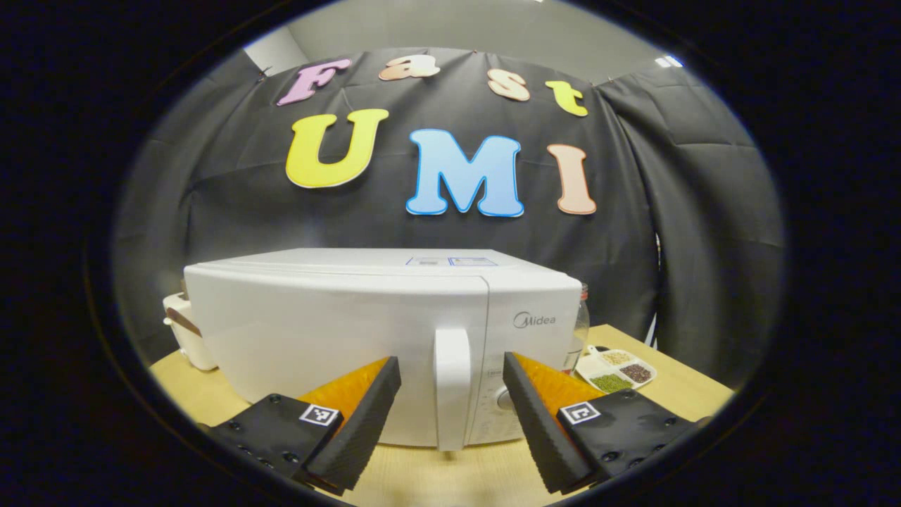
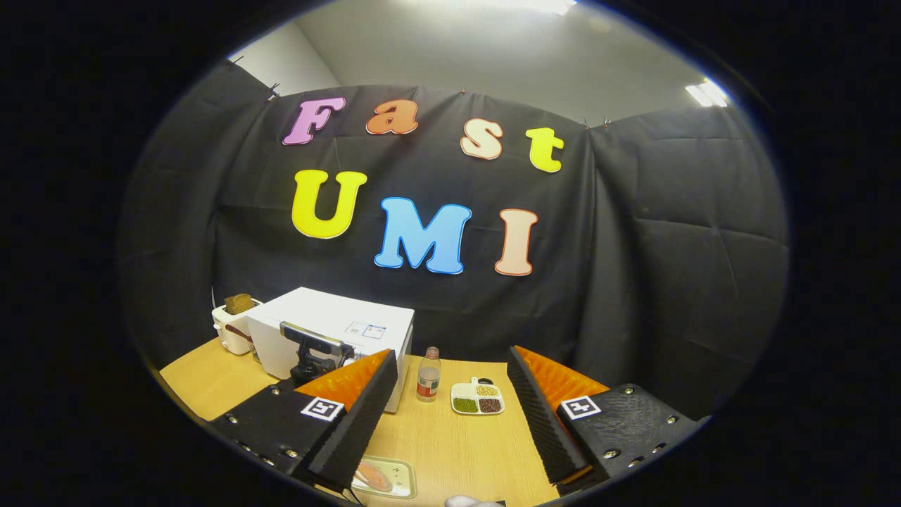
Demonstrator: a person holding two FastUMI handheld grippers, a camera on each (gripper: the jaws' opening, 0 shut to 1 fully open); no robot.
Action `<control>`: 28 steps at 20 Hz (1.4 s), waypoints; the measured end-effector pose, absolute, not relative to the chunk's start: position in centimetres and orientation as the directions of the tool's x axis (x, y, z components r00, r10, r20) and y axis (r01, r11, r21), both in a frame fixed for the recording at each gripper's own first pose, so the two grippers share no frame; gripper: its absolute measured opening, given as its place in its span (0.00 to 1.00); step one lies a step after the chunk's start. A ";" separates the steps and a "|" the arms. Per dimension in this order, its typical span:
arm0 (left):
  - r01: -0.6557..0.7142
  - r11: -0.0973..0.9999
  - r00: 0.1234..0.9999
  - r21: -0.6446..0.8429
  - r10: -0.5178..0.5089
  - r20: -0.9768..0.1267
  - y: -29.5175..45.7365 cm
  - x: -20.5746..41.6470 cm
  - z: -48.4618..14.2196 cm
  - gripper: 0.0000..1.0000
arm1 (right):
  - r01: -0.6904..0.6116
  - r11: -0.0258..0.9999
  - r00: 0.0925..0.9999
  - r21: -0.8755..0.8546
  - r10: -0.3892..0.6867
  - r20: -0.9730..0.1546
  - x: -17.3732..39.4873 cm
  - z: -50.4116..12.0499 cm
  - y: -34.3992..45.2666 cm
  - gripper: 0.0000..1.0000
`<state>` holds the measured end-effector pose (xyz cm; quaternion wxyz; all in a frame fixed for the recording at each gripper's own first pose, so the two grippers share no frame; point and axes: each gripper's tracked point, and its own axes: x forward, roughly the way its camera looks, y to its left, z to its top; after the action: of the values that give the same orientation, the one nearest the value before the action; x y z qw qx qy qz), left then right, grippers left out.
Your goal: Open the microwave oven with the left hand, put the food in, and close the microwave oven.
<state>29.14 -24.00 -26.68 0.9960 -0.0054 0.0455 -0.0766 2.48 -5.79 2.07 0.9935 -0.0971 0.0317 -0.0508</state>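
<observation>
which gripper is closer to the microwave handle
Left. The left gripper is open right in front of the handle, fingers either side. The right gripper hangs well back over the table, open, the microwave off to its left.

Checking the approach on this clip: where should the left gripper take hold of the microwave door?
On the door handle, the upright white bar at the door's right edge on the microwave. Come straight from the front with a finger on each side: it is narrow, stands proud, and already lies between the open left gripper.

Left near microwave (image 1: 352,331); right farther.
</observation>
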 end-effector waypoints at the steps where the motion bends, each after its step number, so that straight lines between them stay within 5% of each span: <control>1: 0.150 0.989 0.985 -0.014 -0.150 -0.085 -24.1 29.2 -26.5 0.96 | 0.095 0.976 0.993 -0.197 -0.106 -0.046 2.4 2.4 -5.7 0.96; 6: 0.127 0.992 0.986 -0.016 -0.128 -0.106 -23.7 29.7 -27.3 0.94 | 0.104 0.971 0.993 -0.215 -0.114 -0.033 1.9 2.8 -5.9 0.96; 9: 0.140 0.990 0.982 -0.024 -0.142 -0.126 -23.8 29.8 -27.8 0.31 | 0.103 0.970 0.993 -0.220 -0.113 -0.035 1.6 2.9 -5.9 0.96; 13: 0.150 0.988 0.979 -0.034 -0.153 -0.132 -23.8 29.4 -27.7 0.25 | 0.096 0.971 0.993 -0.219 -0.108 -0.044 1.3 2.8 -5.7 0.96; 28: 0.202 0.979 0.968 -0.023 -0.203 -0.145 -23.6 27.6 -27.6 0.25 | 0.068 0.974 0.995 -0.214 -0.083 -0.059 -0.2 2.4 -5.3 0.96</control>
<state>27.59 -23.56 -27.58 0.9920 -0.0039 0.0734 -0.1022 -0.21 -5.33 2.41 0.9930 -0.1065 0.0340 -0.0380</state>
